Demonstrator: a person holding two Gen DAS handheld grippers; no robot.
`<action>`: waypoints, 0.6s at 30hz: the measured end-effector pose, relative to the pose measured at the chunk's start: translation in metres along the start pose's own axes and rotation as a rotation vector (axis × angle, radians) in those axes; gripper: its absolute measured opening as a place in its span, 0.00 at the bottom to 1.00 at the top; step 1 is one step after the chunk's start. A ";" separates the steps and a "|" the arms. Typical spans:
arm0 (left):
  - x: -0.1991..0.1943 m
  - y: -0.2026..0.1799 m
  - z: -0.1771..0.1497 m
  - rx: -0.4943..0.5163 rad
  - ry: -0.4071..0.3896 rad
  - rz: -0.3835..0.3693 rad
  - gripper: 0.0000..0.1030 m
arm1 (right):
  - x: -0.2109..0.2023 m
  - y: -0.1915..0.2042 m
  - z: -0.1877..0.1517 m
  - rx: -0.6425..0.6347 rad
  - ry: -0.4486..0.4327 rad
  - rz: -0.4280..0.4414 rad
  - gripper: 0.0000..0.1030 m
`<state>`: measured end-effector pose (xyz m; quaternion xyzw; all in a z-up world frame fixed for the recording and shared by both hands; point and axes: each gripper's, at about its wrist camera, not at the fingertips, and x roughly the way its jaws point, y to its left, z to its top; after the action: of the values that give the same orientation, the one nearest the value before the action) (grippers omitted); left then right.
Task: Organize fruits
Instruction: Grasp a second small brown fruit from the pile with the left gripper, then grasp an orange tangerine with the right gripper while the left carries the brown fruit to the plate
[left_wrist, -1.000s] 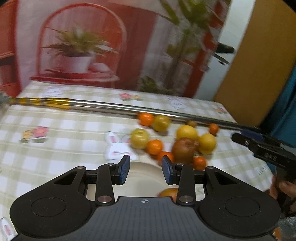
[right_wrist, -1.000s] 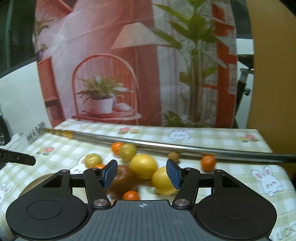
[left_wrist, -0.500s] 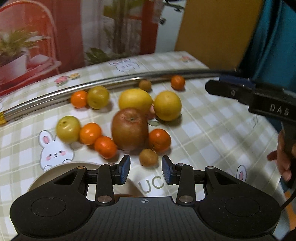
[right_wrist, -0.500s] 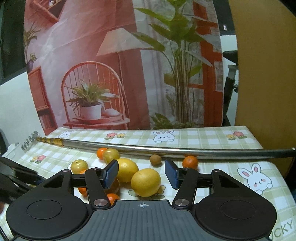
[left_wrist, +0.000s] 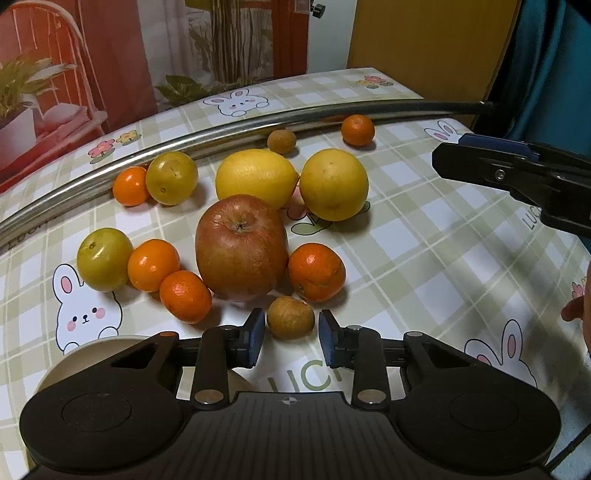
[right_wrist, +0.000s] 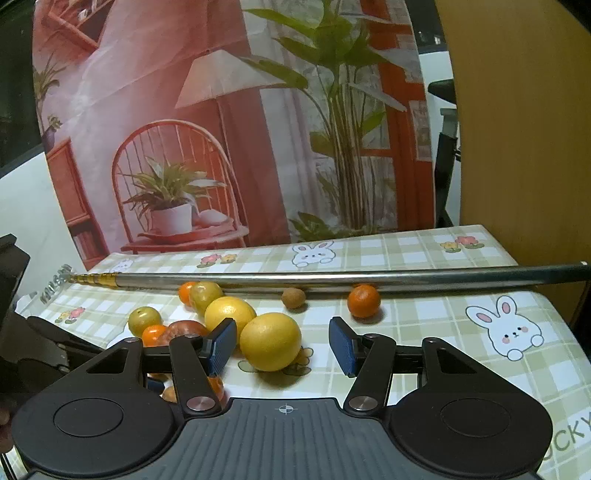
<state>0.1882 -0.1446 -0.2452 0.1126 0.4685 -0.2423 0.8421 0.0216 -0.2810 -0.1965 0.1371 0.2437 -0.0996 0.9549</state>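
Left gripper (left_wrist: 288, 338) has closed on round brown fruit (left_wrist: 290, 317).

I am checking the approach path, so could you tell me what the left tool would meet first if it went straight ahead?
Most likely the small brown fruit, framed between the open left tool fingers; the apple sits just behind it.

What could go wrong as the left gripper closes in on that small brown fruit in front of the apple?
1. The small brown fruit is round; the open left gripper might squeeze it out, and it may roll.
2. The apple and a mandarin sit close behind, so pushing forward could nudge them.
3. The plate lies under the left finger and could be bumped.
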 end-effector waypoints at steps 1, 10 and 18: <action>0.001 0.000 0.000 -0.001 0.002 0.002 0.31 | 0.000 0.000 -0.001 0.002 0.001 0.000 0.51; -0.004 -0.001 -0.006 0.000 -0.029 -0.003 0.29 | 0.004 0.000 -0.005 0.008 0.016 0.007 0.51; -0.043 0.007 -0.013 -0.072 -0.114 -0.021 0.29 | 0.012 0.005 -0.015 -0.002 0.051 0.015 0.49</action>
<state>0.1629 -0.1205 -0.2164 0.0634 0.4291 -0.2401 0.8684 0.0265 -0.2729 -0.2134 0.1405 0.2670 -0.0886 0.9493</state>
